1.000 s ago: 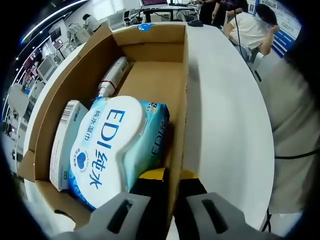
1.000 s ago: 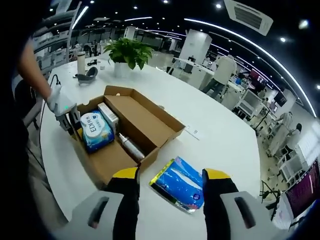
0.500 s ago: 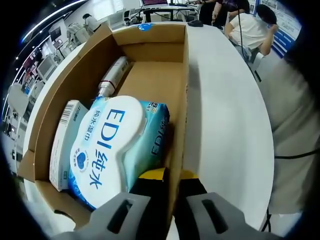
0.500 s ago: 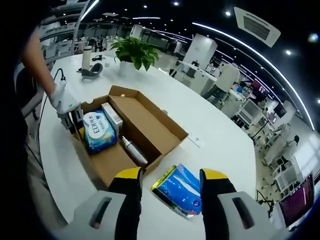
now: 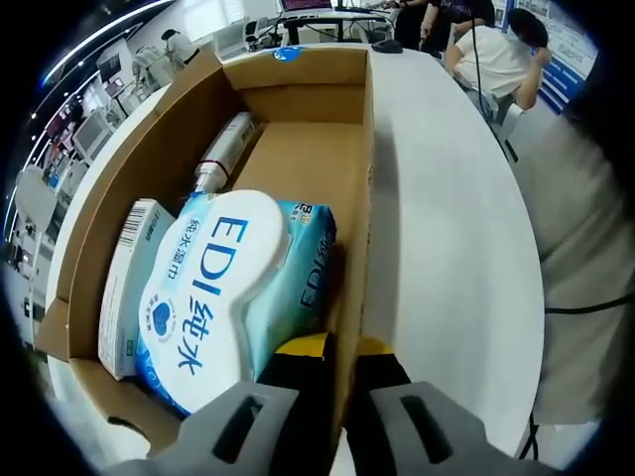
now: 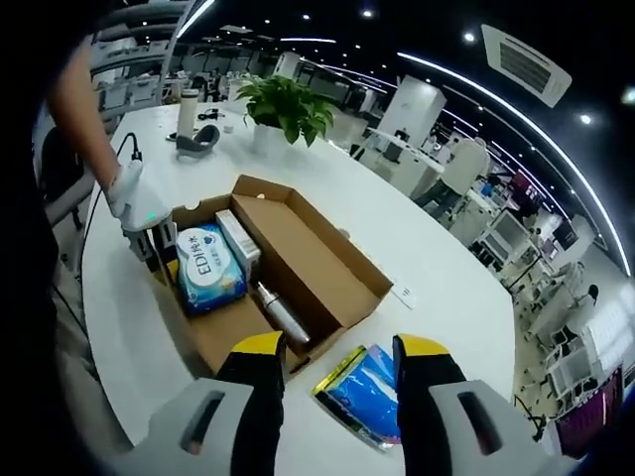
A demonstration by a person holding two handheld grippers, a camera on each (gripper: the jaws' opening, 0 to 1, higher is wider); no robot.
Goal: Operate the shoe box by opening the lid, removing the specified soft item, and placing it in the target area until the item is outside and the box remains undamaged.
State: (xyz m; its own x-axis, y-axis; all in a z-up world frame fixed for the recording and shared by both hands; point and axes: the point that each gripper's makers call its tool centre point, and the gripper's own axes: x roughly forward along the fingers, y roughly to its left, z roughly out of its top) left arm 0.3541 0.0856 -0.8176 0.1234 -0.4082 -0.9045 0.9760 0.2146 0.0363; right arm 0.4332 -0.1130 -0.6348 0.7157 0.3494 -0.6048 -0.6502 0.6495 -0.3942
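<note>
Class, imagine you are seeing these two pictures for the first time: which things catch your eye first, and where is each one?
The open cardboard shoe box on the white round table stands out first, with a blue-and-white wet wipes pack at its near end in the left gripper view. The left gripper is clamped on the box wall beside that pack. A blue soft packet lies on the table outside the box, between the right gripper's jaws in view.

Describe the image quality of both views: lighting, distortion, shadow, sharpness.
Left gripper view: bright, even light; fisheye bends the cardboard box walls; the wipes pack print is sharp; a soft shadow falls on the table beside the box. Right gripper view: dark ceiling with curved light strips, table well lit.
</note>
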